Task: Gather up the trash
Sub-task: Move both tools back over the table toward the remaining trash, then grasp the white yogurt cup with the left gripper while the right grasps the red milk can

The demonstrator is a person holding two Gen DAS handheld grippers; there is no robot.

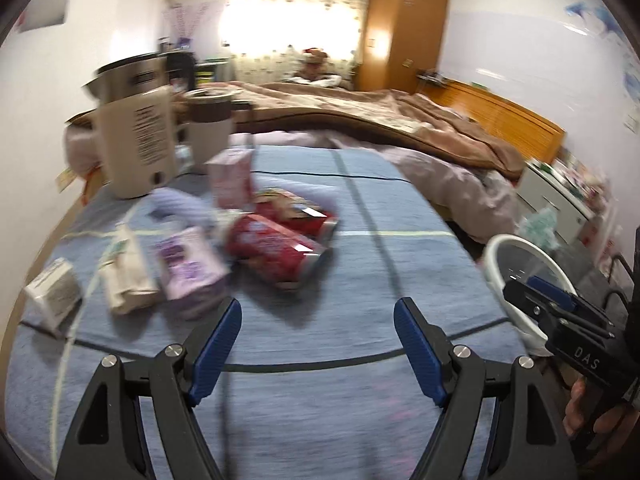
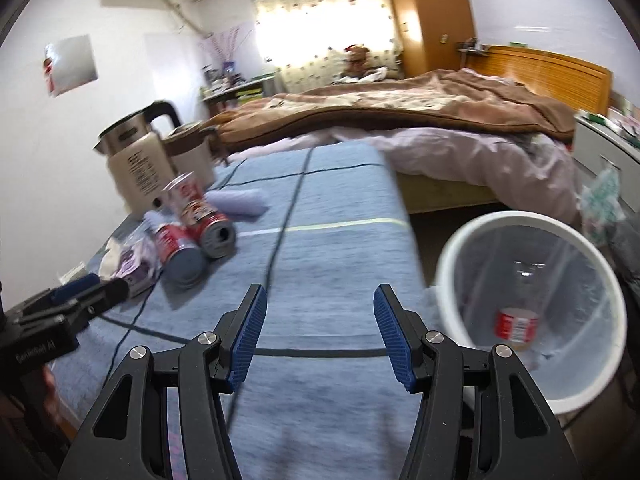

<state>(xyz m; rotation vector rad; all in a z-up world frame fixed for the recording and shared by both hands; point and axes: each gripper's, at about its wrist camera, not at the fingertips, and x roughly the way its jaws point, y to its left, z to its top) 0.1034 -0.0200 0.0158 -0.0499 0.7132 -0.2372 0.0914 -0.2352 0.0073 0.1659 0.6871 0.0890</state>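
left gripper [image 1: 318, 318]: open, nothing in it | two red cans [image 1: 280, 246]: lying on blue cloth [image 1: 360, 360] | white bin [image 1: 520, 256]: at right

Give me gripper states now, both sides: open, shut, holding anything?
Left gripper: open, nothing between the fingers, over the blue cloth.
Right gripper: open, empty, beside the white bin.

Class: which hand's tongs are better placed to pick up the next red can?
Left. Its open, empty tongs face the red cans lying on the blue cloth; the right tongs sit nearer the white bin.
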